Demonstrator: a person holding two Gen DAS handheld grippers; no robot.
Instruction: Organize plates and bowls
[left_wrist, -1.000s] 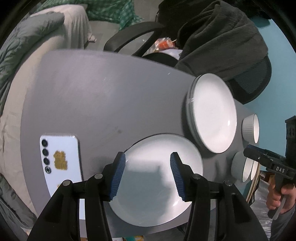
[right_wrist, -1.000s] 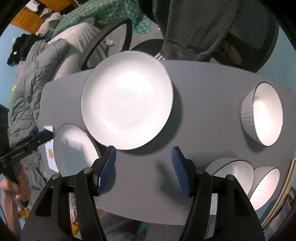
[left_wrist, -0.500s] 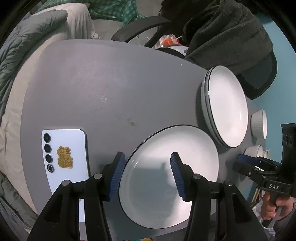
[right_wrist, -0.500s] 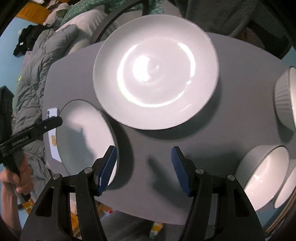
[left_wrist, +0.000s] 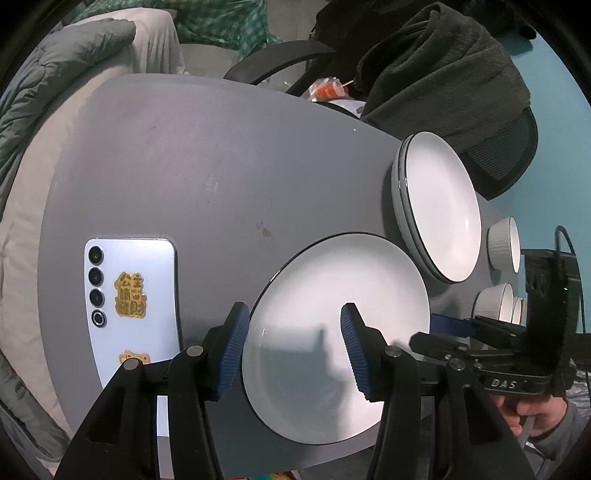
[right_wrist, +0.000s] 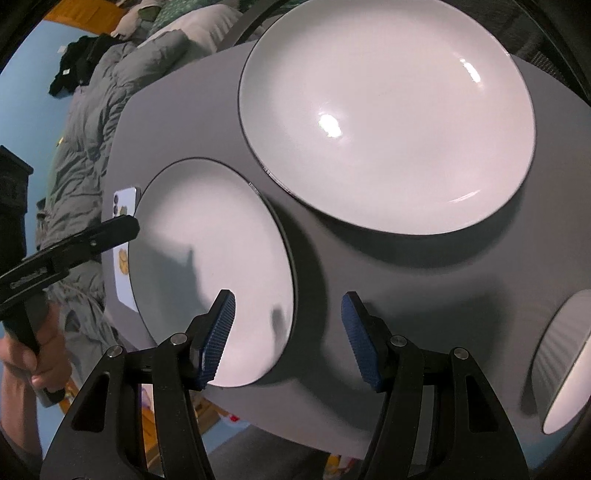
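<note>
**Both grippers closing on the lone plate**

I hold my left gripper (left_wrist: 291, 347) low over the near edge of the single plate (left_wrist: 336, 332), jaws wide apart, with nothing between them. The plate lies flat on the grey table (left_wrist: 184, 177), near its front edge, and its left rim sits just inside my left pad. I judge I am lining up to pinch that rim, since a flat plate offers no other hold.

My right gripper (right_wrist: 288, 336) is also spread and empty. From its own camera, the same plate (right_wrist: 210, 266) lies under its left finger, while the right finger hangs over bare table. In the left view that gripper shows side-on at the plate's right edge. So I seem to come at the plate from two sides, likely to lift it onto the stack (left_wrist: 439, 210) of plates just beyond, which it nearly touches. That stack is the natural home for it.

The bowls (left_wrist: 504, 245) wait at the far right, one alone and others nested behind it. The phone (left_wrist: 131, 306) lies face down to the left, well apart from the plates.

Against a second ago, both cameras sit closer and lower: the plate fills more of each view, and the right gripper has swung from the stack toward the single plate. The jaws' spread looks unchanged.
</note>
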